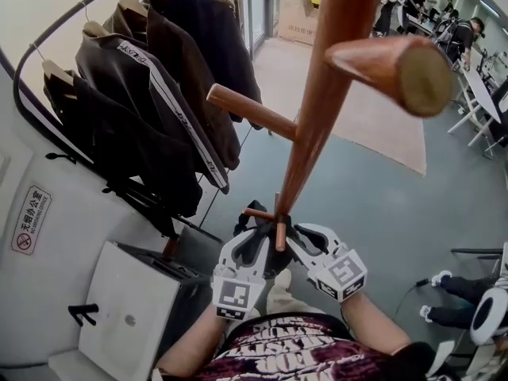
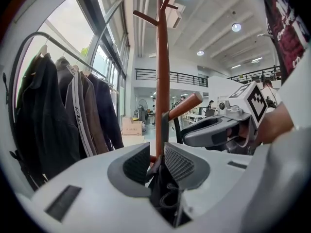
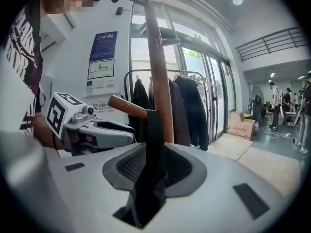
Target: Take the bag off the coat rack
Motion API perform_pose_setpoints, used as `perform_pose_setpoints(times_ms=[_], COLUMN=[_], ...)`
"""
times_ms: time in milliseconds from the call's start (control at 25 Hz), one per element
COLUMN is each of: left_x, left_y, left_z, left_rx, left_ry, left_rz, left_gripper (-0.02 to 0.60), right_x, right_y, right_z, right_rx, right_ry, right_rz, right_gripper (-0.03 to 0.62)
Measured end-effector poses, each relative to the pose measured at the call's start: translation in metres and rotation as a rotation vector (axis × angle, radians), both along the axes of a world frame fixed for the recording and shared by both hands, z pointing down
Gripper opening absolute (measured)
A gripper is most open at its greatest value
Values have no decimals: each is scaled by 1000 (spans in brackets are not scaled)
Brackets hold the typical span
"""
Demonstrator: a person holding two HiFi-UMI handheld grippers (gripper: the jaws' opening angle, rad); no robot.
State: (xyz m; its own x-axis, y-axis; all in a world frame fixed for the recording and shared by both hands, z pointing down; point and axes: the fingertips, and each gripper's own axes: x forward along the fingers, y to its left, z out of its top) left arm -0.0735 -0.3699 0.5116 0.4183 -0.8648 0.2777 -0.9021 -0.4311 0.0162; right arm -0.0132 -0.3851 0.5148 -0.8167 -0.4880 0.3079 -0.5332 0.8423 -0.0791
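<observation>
you have two grippers, both at the foot of the coat rack (image 1: 317, 117), a round pole of smooth, reddish-brown varnished wood. from your head view four cylindrical pegs show on it: a thick one (image 1: 389, 66) near the camera with a pale flat end, a slimmer one (image 1: 252, 113) pointing left, and two short ones low down.

the bag (image 1: 252, 236) is black, soft fabric, and it hangs from one low peg (image 1: 279, 235), right between your grippers. its flat woven strap (image 3: 154, 140) runs up from your right gripper (image 3: 156, 168) and loops over that peg.

your left gripper (image 2: 156, 165) is clenched on bunched black bag fabric, with thin dark cords crowded in the narrow gap. its grey pads (image 2: 178, 163) have a fine cross-hatched texture. your right gripper's jaws are closed on the strap, which fills the space between them. both grippers have smooth white plastic shells, and each carries one cube with black-and-white square markers.

to your left a curved grey metal garment rail (image 1: 59, 18) holds at least four dark jackets (image 1: 135, 109) on hangers; one has a white stripe down its front. below them sits one white boxy cabinet (image 1: 131, 312). one red-and-white sign (image 1: 30, 219) is fixed to the pale wall. one cardboard box (image 1: 300, 18) stands on the floor farther off.
</observation>
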Motion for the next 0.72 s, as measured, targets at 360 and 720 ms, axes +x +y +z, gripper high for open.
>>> perform_pose_setpoints(times_ms=[360,720], left_x=[13,19], left_y=[-18,-16], left_z=[10,3], left_rx=[20,44], left_ry=[-1,6], left_rz=[34,70], left_gripper=[84,91], right_x=[-8,-11], right_y=[-14,-14], right_z=[12,12], right_rx=[-23,-18], right_ry=[10,14], right_rz=[-22,-23], right_gripper=[120,120])
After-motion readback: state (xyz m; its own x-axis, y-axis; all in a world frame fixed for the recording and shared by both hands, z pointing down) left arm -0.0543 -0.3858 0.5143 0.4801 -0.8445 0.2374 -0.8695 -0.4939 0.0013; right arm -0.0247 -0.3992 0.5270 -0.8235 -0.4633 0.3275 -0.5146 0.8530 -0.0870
